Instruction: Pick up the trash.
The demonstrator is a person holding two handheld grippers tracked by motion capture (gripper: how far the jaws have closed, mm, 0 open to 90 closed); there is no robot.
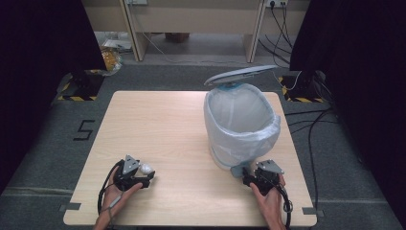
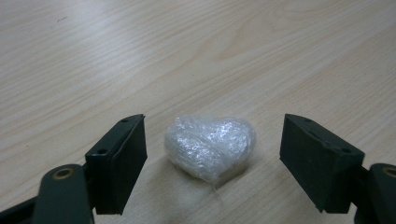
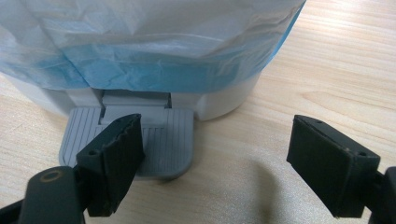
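Note:
A small wad of crumpled clear plastic wrap (image 2: 210, 144) lies on the wooden table (image 1: 177, 129) near its front left. My left gripper (image 2: 212, 156) is open with a jaw on each side of the wad (image 1: 145, 168), and a gap shows on both sides. A white pedal bin (image 1: 242, 127) lined with a pale blue bag stands at the right, its grey lid (image 1: 239, 74) raised. My right gripper (image 3: 215, 144) is open at the bin's foot. Its left jaw lies over the left part of the grey ribbed pedal (image 3: 163, 135).
Both hands rest near the table's front edge (image 1: 191, 221). Cables (image 1: 313, 139) run over the grey carpet to the right of the table. Desk legs and black stands are beyond the far edge.

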